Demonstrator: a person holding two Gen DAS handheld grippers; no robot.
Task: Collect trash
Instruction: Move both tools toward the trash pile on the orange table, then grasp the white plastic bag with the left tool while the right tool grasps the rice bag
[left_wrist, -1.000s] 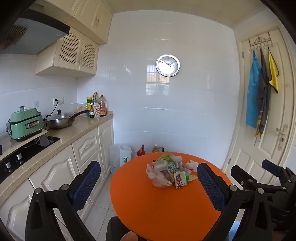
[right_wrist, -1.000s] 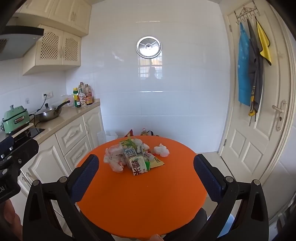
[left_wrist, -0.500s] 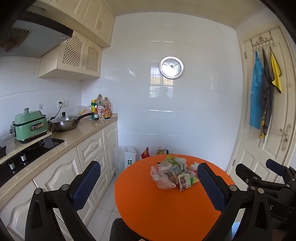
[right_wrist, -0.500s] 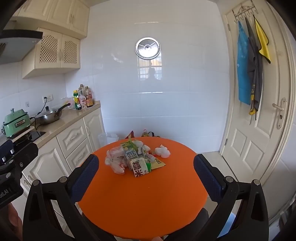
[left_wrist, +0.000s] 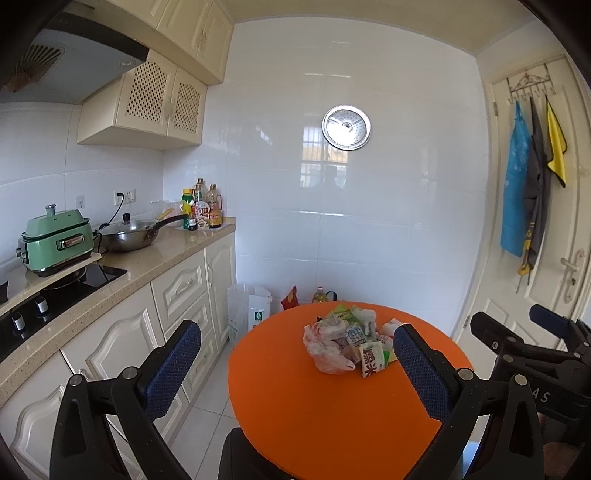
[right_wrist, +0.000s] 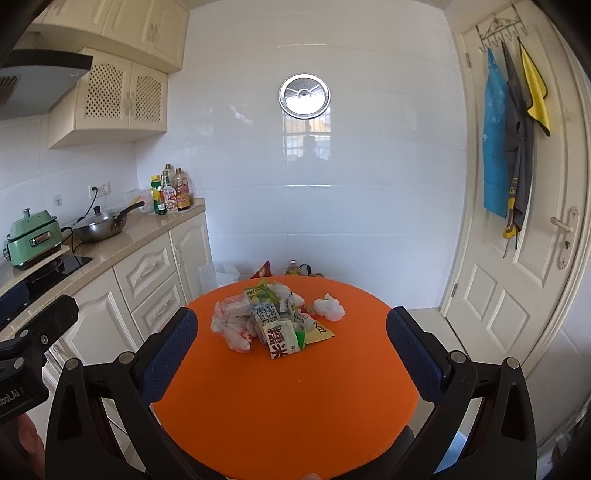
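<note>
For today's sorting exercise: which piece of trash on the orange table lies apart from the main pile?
The crumpled white tissue, alone right of the heaped wrappers.

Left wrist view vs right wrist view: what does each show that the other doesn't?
Left wrist only: the right gripper at the right edge, and the white bag on the floor shown almost whole.

Right wrist only: the left gripper at the left edge, and the crumpled tissue lying clear of the pile.

Both: the orange table, trash pile, wok and door. Each view's own jaws stand open and empty.
</note>
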